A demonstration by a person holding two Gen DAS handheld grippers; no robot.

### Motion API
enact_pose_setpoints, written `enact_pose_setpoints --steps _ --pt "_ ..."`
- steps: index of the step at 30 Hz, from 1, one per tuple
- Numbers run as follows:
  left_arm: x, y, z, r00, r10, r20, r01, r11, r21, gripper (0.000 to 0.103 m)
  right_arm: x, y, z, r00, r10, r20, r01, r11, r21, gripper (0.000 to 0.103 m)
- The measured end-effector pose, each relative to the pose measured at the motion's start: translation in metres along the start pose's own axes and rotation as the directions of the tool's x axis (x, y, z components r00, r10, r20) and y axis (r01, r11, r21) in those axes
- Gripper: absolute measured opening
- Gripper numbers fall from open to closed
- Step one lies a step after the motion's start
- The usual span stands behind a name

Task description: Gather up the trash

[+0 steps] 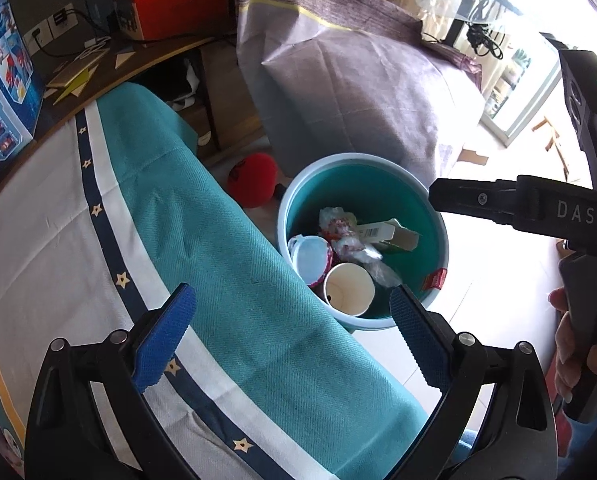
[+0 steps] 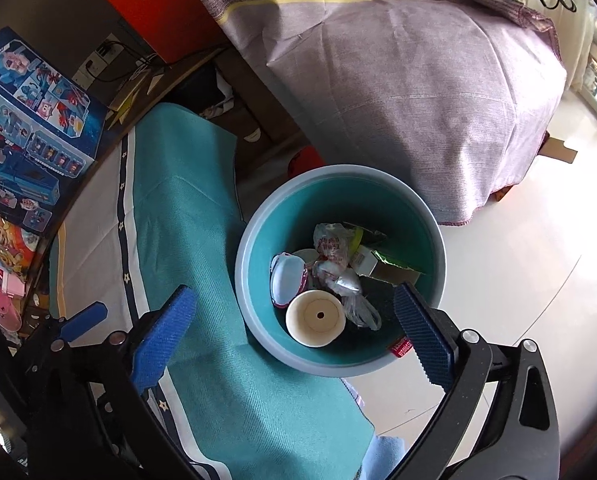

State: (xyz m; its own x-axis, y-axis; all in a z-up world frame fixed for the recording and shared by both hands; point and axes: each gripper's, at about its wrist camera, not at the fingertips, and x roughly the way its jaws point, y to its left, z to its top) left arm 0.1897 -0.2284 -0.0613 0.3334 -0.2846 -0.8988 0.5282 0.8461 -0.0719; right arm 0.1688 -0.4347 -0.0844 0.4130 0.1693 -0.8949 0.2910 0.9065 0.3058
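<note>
Both pairs of tongs stand wide apart and hold nothing. The left tongs (image 1: pixel 292 340) hang over the edge of the table, which is covered by a teal woven cloth with a white band and a navy star-printed stripe (image 1: pixel 226 248). The right tongs (image 2: pixel 294 340) hang almost straight above the round pale-blue plastic bin with a teal inside (image 2: pixel 242 280), so the right hand is the nearer one to it. From the left wrist view the bin (image 1: pixel 286 204) lies ahead and to the right, down on the pale floor just beside the table's edge, and the right tool's black body crosses above its rim with the letters "DAS" legible.

The trash already lies in the bin:
- a white paper cup on its side (image 2: pixel 316 318), mouth turned up toward the right camera
- a crumpled clear plastic wrapper with red print (image 2: pixel 332 248), the characters too small to read
- a flattened green-and-white carton (image 2: pixel 382 264), long axis running across the bin, with a barcode showing in the left view
- a pale-blue round lid on a pink tub (image 2: pixel 284 282)

A red label (image 2: pixel 399 347) sits on the bin's inner wall, its writing unreadable. I see no loose trash on the cloth, so the collecting looks close to finished.
</note>
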Motion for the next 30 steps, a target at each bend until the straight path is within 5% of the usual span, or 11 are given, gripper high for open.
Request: enact_pose_setpoints --steps 13,30 --pt "-0.031 0.021 -0.036 1.0 0.017 0.015 -0.016 0.996 -0.083 0.099 -0.02 0.027 -0.045 0.995 -0.1 0.008 0.1 0.984 -0.147 0.096" --pt "-0.075 0.041 -0.099 0.996 0.064 0.059 -0.053 0.985 -0.164 0.099 -0.053 0.035 -0.096 0.992 -0.106 0.067 0.116 0.978 -0.175 0.096"
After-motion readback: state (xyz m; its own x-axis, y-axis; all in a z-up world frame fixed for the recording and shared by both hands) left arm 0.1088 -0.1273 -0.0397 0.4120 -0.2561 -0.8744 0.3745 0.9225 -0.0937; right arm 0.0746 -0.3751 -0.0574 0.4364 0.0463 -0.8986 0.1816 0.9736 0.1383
